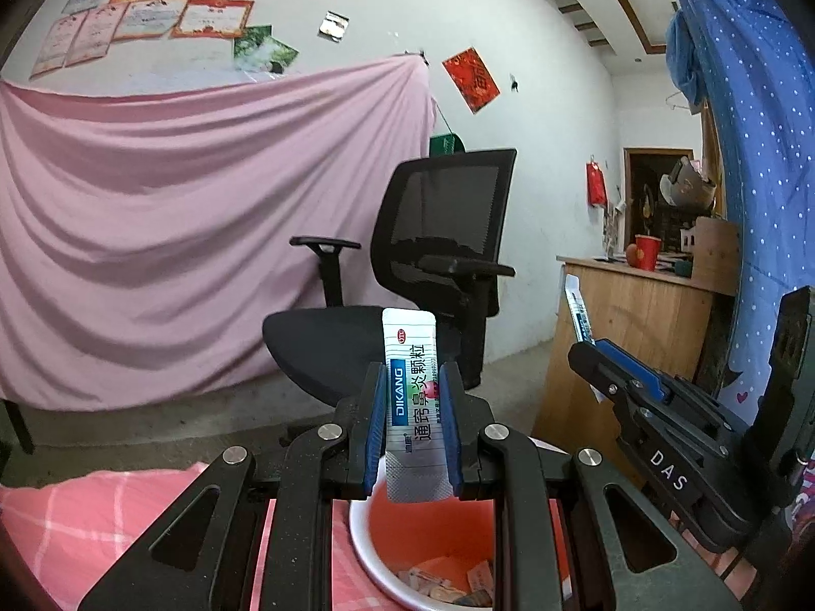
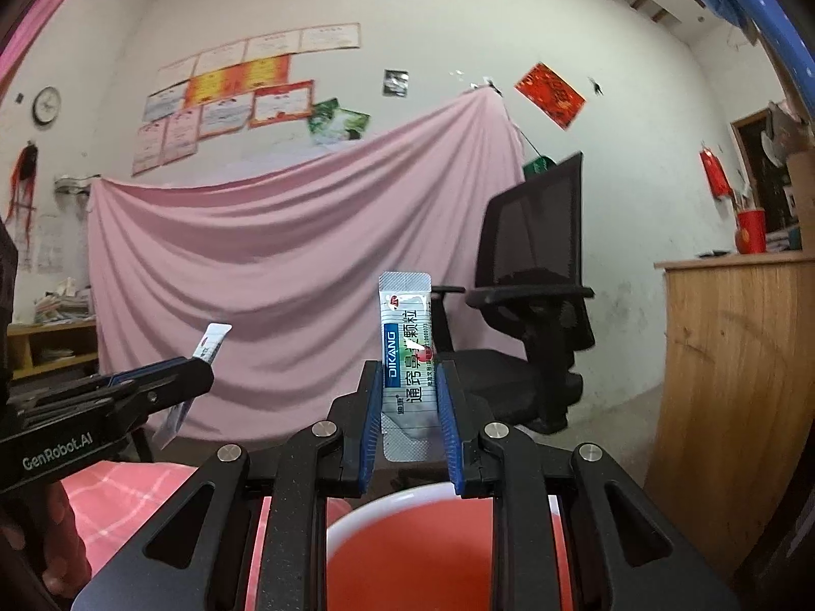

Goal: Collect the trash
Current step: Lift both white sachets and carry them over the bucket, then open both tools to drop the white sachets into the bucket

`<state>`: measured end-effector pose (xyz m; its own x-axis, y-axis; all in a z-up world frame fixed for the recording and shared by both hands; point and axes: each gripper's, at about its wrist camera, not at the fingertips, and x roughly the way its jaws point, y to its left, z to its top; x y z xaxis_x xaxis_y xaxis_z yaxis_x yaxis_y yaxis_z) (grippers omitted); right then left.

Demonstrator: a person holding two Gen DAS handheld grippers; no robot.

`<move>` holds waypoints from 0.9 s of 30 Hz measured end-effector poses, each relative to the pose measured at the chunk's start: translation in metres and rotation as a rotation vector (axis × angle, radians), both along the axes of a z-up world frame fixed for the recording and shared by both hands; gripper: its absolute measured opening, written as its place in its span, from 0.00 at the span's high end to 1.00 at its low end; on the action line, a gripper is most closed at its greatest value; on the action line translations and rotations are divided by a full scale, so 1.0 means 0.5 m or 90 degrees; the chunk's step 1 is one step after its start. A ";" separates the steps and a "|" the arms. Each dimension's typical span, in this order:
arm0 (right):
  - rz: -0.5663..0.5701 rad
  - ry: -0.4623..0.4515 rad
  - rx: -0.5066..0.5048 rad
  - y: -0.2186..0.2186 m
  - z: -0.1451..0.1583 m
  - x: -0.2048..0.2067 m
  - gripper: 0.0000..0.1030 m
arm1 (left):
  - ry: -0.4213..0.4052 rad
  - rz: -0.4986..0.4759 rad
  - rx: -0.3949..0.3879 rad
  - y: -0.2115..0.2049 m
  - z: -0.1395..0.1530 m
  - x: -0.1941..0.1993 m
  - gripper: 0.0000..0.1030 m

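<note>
1. My left gripper (image 1: 412, 417) has its jaws pinched on a silver sachet (image 1: 410, 387); both blue pads press its long edges. The sachet stands upright, its long axis running along the fingers, the top half clear above the tips and the bottom edge hanging below the pads.

2. My right gripper (image 2: 410, 407) is in the same state: jaws clamped on a second sachet (image 2: 406, 356), also upright and lengthwise between the pads, with its lower end poking out beneath them.

3. Straight below each pinch sits the red bin (image 1: 433, 534) with its white rim. In the left wrist view I look down past the sachet into it, with earlier wrappers lying at the bottom. In the right wrist view the rim (image 2: 356, 509) fills the space just under the jaws.

4. The relation that matters: both sachets sit over the bin mouth, long axis vertical, so I judge a release would send each one down end-first. The left looks more centred over the opening; the right seems nearer the rim's far edge, though the fisheye makes that hard to tell.

5. The two grippers hang side by side, near but apart.

6. Beyond them stand a black office chair (image 1: 433, 265) and a pink sheet (image 1: 178, 229).
</note>
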<state>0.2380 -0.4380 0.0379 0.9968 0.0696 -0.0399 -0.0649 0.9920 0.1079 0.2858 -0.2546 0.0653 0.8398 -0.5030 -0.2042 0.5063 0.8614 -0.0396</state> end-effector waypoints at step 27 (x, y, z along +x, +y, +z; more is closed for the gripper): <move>-0.018 0.074 0.020 -0.029 -0.031 0.025 0.71 | 0.091 -0.012 0.008 -0.020 -0.039 0.033 0.68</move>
<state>0.2507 -0.4524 0.0224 0.9871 0.0445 -0.1537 -0.0222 0.9894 0.1435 0.3021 -0.2646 0.0460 0.7921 -0.5155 -0.3269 0.5129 0.8524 -0.1014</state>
